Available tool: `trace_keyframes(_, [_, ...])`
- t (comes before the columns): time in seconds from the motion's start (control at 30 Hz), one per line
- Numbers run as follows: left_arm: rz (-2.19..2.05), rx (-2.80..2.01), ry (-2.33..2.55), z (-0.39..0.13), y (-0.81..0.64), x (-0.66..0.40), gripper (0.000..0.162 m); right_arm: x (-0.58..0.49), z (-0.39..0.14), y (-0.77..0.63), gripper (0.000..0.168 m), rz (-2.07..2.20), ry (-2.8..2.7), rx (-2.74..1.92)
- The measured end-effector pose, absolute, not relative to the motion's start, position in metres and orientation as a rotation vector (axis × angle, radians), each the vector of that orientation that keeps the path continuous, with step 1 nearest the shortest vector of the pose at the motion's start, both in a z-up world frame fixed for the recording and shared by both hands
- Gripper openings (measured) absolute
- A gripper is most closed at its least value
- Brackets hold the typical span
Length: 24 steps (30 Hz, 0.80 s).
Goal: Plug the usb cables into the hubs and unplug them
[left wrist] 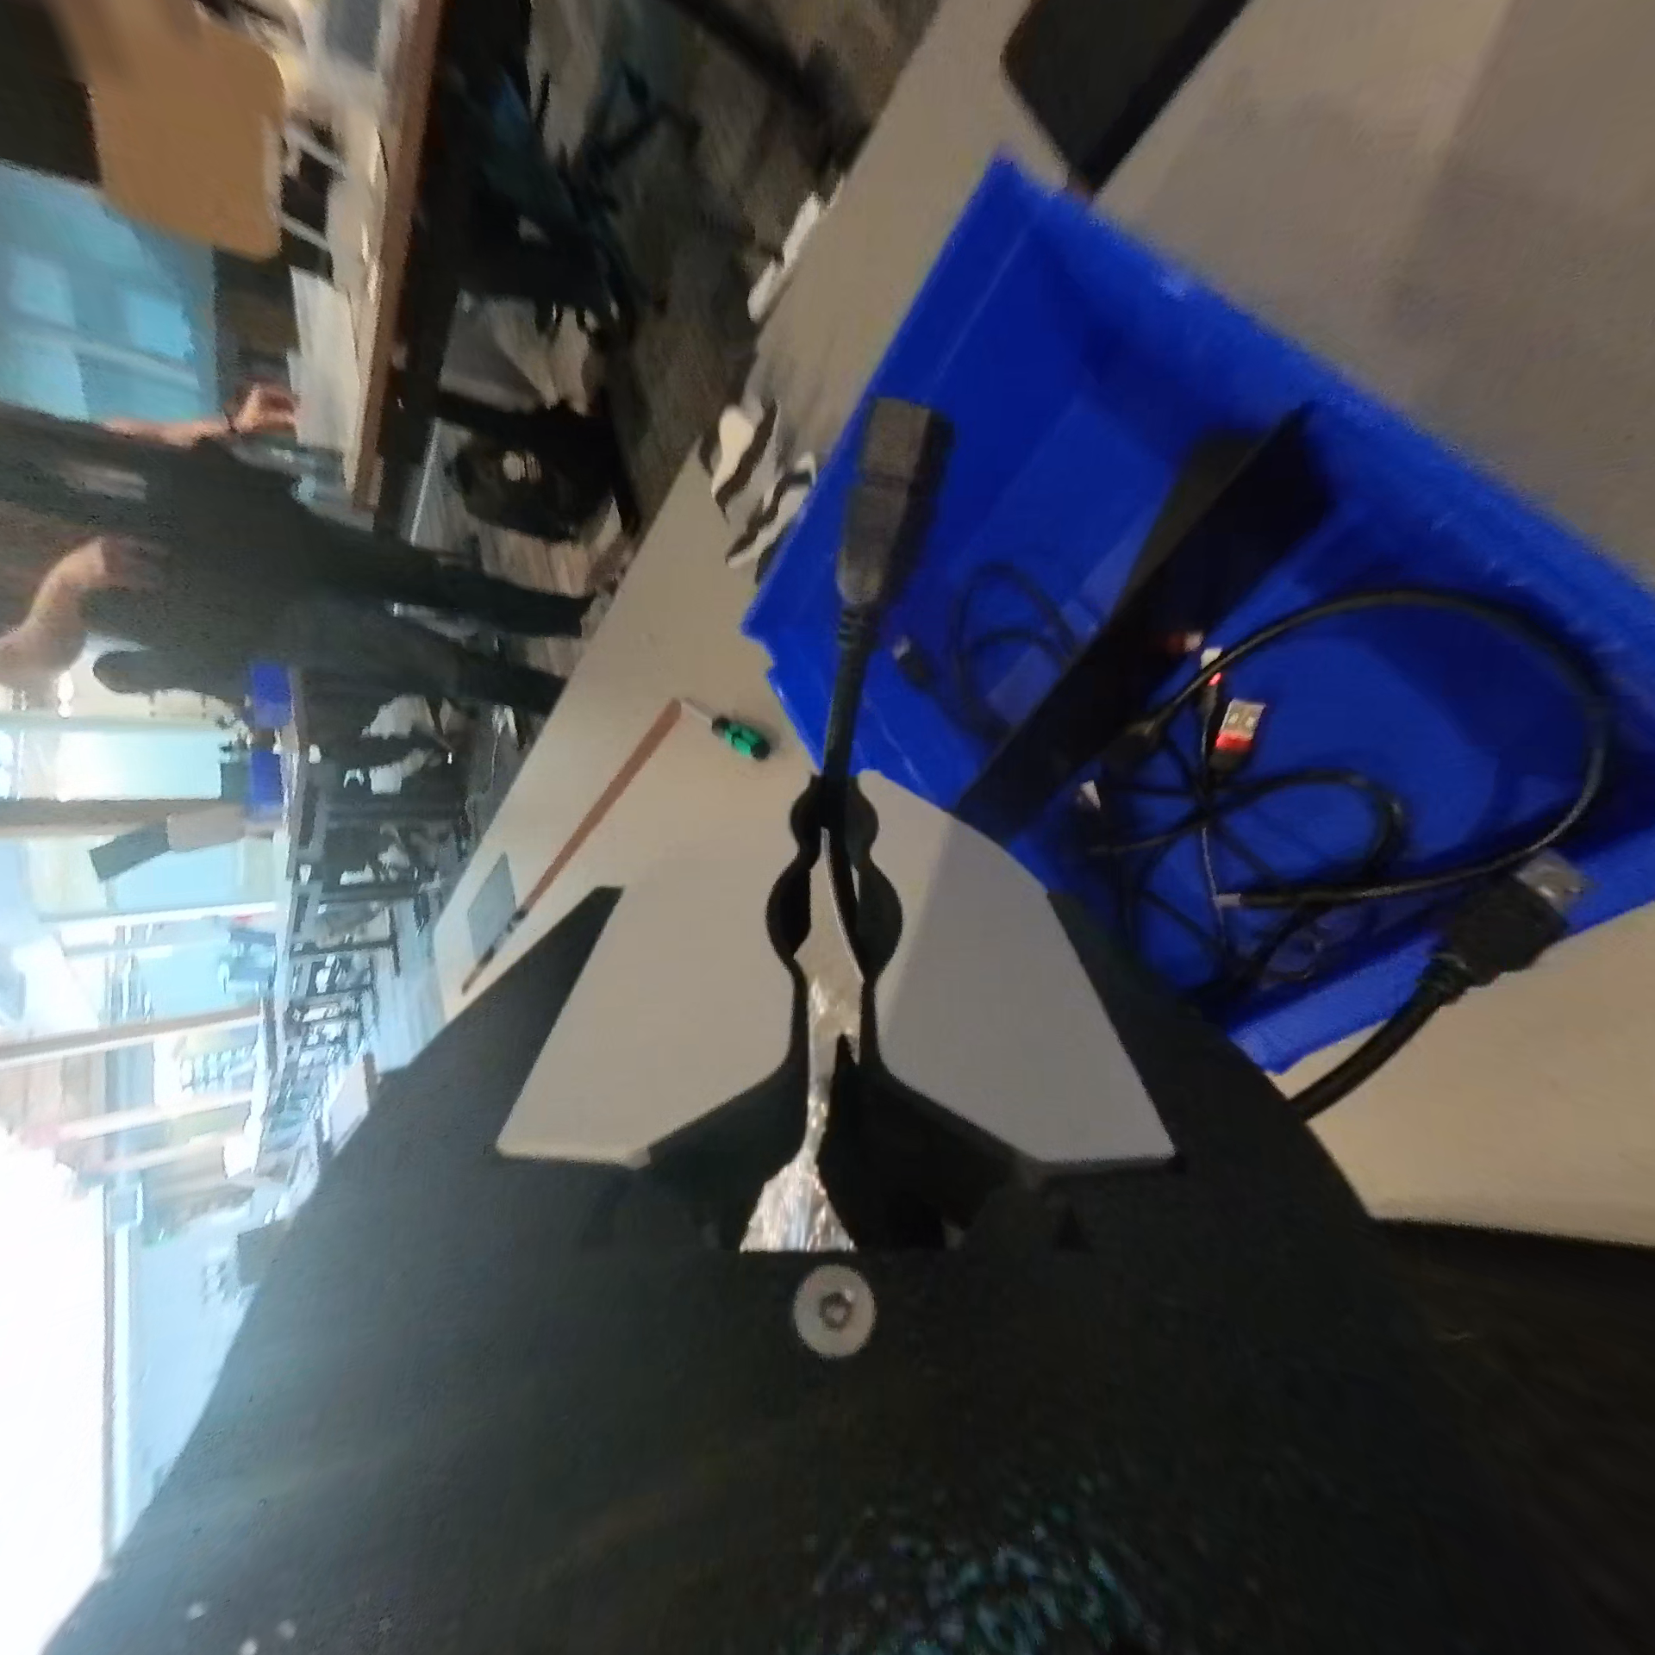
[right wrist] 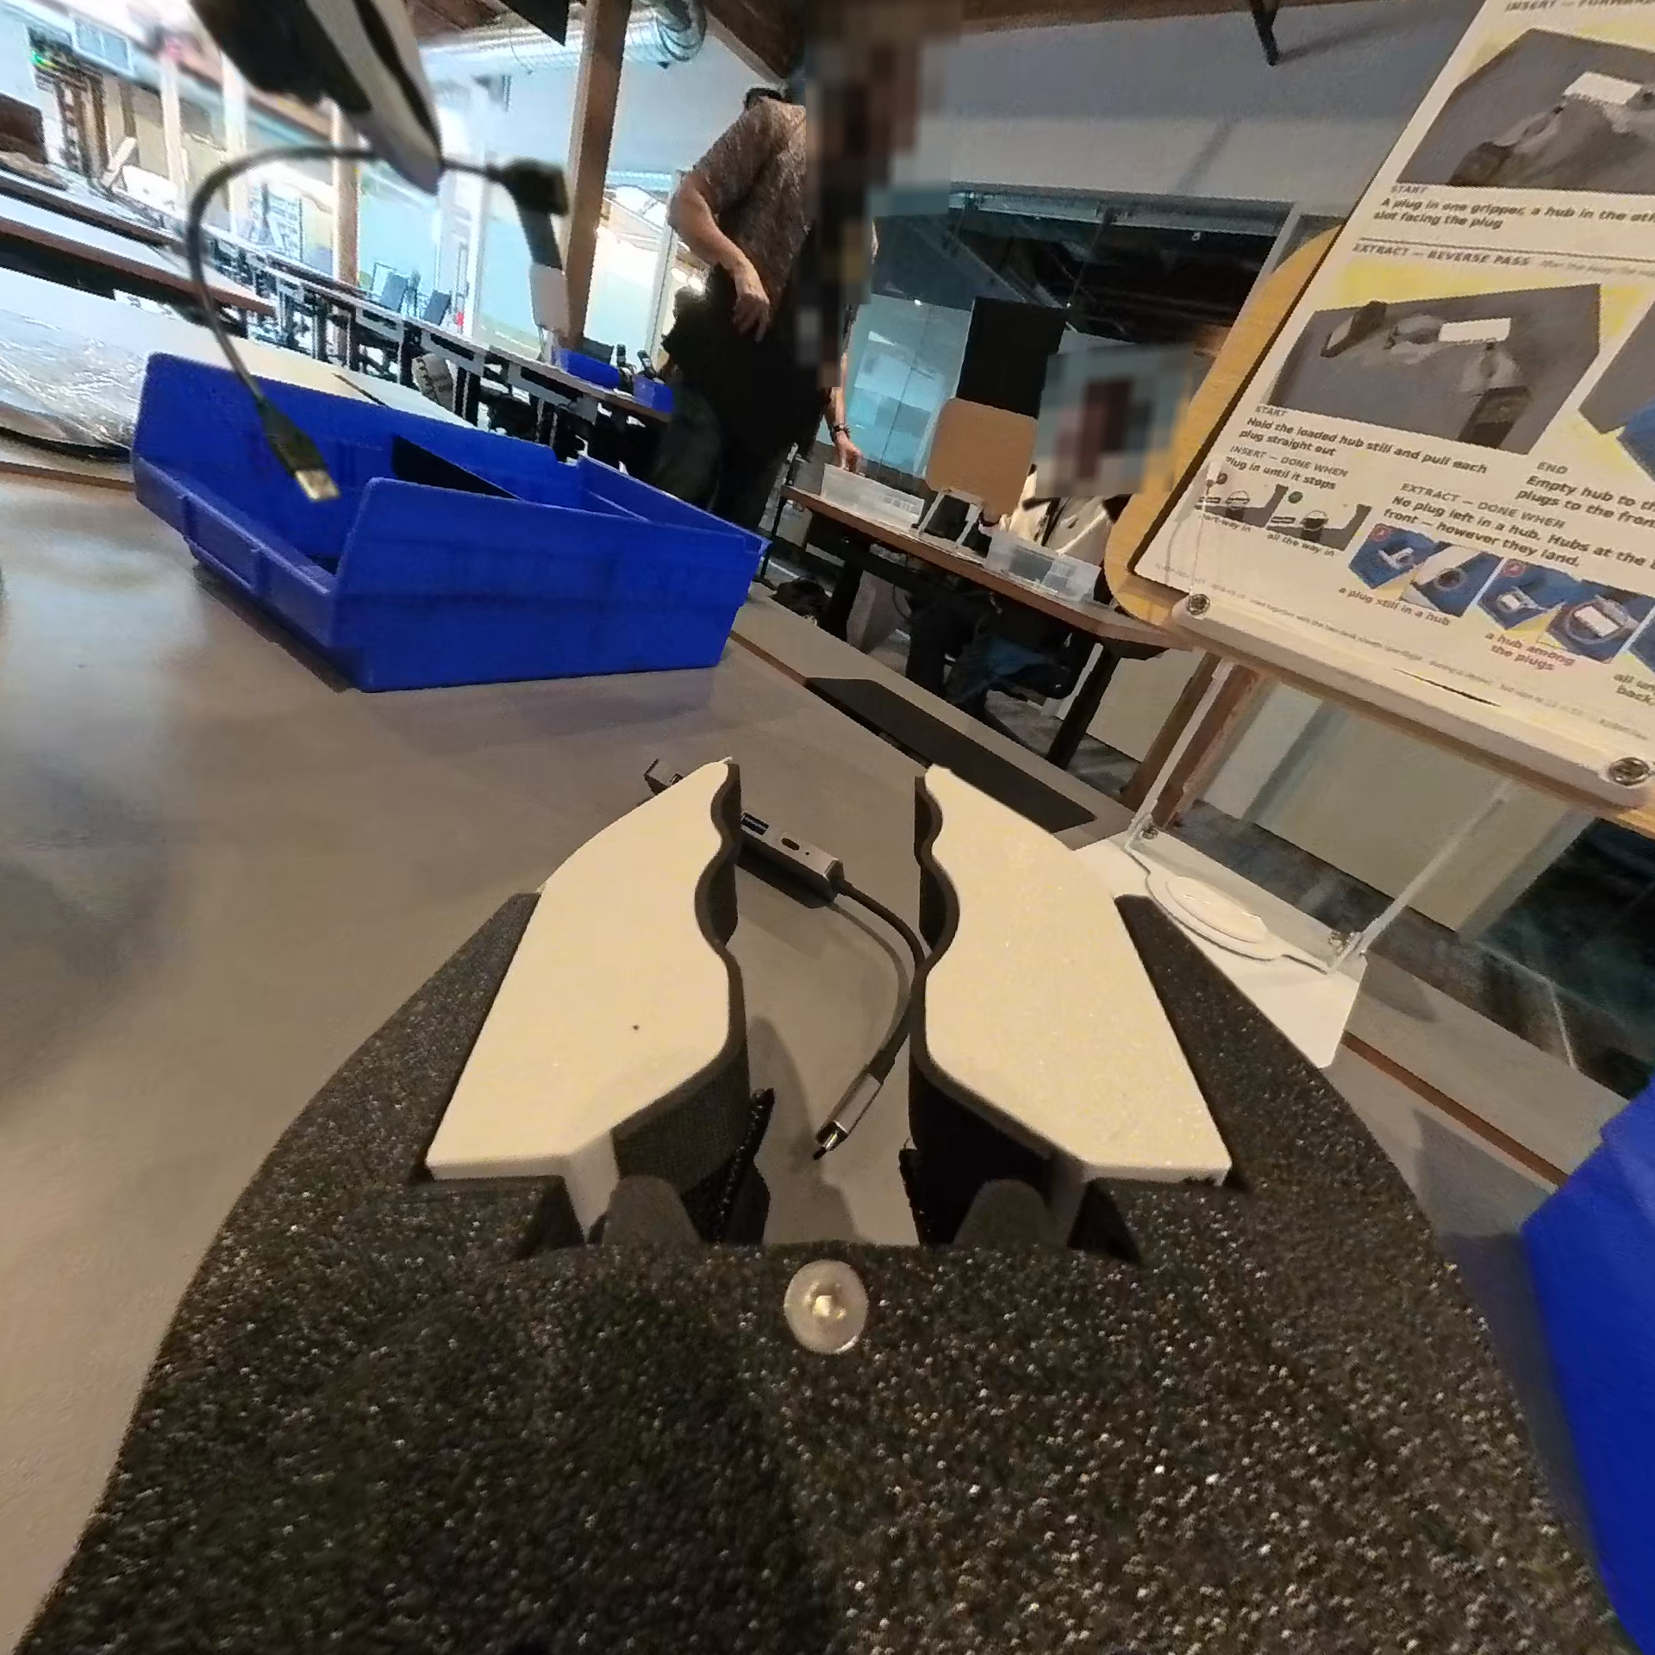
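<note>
Above the blue bin [left wrist: 1075, 376], left gripper [left wrist: 835, 810] was pinched on a floppy black USB cable [left wrist: 846, 681] — better held by its stiff connector; right gripper [right wrist: 826, 837] gaped around the table's light hub [right wrist: 788, 851].

Blue bin [right wrist: 501, 618] looks like smooth, slightly glossy plastic. Table [right wrist: 224, 851] is matt grey. The hub [right wrist: 793, 851] seems brushed metal, and the gripper [right wrist: 828, 896] body is rough, grainy black stuff.

I see the hub [right wrist: 788, 851] on the table [right wrist: 269, 806] between my right fingers, bin [right wrist: 501, 591] at ten o'clock, sign [right wrist: 1433, 358] at two.
</note>
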<state>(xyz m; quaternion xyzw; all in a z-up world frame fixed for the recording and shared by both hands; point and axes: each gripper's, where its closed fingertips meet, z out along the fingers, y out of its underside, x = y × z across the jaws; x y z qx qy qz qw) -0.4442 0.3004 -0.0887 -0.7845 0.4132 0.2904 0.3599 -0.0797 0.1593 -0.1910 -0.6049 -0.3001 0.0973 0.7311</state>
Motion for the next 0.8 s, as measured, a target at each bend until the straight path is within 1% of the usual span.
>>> trace_keyframes(0.1, [0.686,-1.959,1.093,-0.07,0.296,-0.421,0.004,-0.08,-0.19,0.159,0.036,0.213,-0.66,-1.326])
trace_keyframes(0.23, [0.529,-1.889,1.151,-0.059,0.288,-0.385,0.004,-0.081,-0.189,0.158,0.036,0.212,-0.664,-1.321])
trace_keyframes(0.4, [0.356,-1.847,1.242,-0.064,0.277,-0.34,0.005,-0.081,-0.188,0.157,0.036,0.205,-0.667,-1.317])
trace_keyframes(0.57, [0.091,-1.88,1.369,-0.104,0.26,-0.281,0.005,-0.072,-0.185,0.16,0.036,0.154,-0.634,-1.316])
trace_keyframes(0.8, [-0.161,-2.026,1.574,-0.199,0.223,-0.211,0.005,-0.061,-0.182,0.163,0.035,0.145,-0.583,-1.32])
